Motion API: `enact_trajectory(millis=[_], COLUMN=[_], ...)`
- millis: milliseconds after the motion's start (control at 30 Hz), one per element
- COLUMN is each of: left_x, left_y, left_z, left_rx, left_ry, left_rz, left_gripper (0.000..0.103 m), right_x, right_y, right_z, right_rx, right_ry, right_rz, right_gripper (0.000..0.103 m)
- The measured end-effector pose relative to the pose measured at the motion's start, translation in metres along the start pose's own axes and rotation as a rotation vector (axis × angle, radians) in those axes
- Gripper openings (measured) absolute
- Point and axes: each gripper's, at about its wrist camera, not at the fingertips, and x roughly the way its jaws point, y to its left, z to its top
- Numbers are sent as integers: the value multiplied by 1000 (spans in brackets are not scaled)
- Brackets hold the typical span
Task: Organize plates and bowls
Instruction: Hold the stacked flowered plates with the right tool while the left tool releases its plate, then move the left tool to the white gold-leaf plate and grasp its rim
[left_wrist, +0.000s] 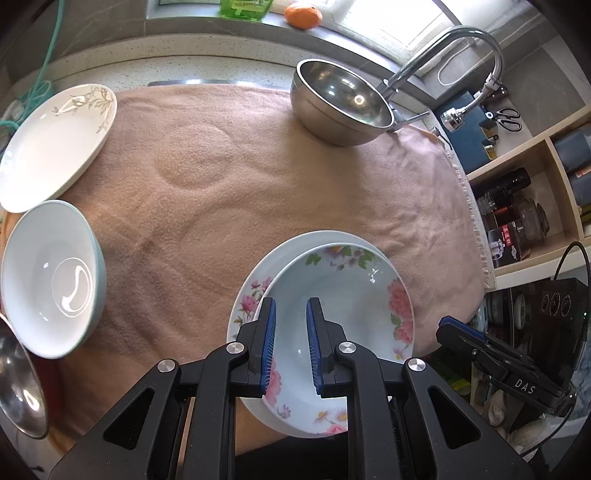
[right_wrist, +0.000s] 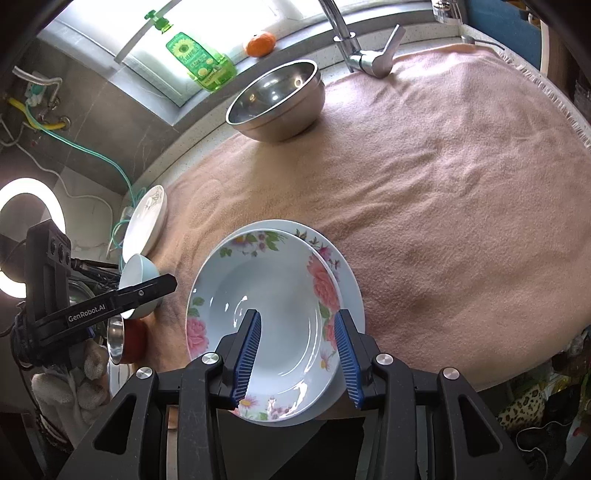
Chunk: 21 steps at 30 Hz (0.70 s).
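Two floral plates (right_wrist: 273, 317) sit stacked; the right claw (right_wrist: 299, 354) hangs released above them, the left claw (left_wrist: 290, 347) nearly clenched, empty. Next, probably the white plate (left_wrist: 55, 144).

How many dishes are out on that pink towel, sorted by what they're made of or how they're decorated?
Flowered dishes, stacked: 2, the floral deep plate on the floral flat plate
White plate with a faint leaf pattern: 1
White bowl with a pale green outside: 1
Steel bowls: 2, one by the faucet, one at the left edge
Total: 6
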Motion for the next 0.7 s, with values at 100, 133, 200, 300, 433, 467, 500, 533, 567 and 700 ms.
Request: enact_trajectory(millis=[100,133,200,300,433,467,500,533,567,700], left_x=[-8,-11,-17,-26,-38,-42,-45,-48,-52,-69], left_y=[1,1,0,1,5,7,10,13,15,26], left_z=[-5,-8,-13,-20,-30,-31,-33,-34,-36,-46], left_rx=[-27,-36,-48,-75,-107,-118,-132,-145,-155,-192], left_ry=[-32,-41,-64,-90,-130,-139,-148,-157,-168,-221], left_rz=[-12,-19,-18,-29,-8,-3,-1,3,7,55], left_gripper=[15,15,15,15,15,15,15,15,15,15], right_x=[-3,-4,-7,-11,-16,-17,-17,-18,-19,-20], right_y=[5,6,7,9,15,17,19,20,23,33], right_z=[0,1,1,1,3,4,4,5,5,8], right_rx=[-14,-19,-17,-10,-39,-47,-54,-61,-69,-120], right_ry=[-20,-26,-40,-64,-105,-107,-111,-115,-120,-120], right_rz=[13,17,34,69,88,94,101,109,118,140], right_gripper=[38,38,38,44,50,50,50,50,50,51])
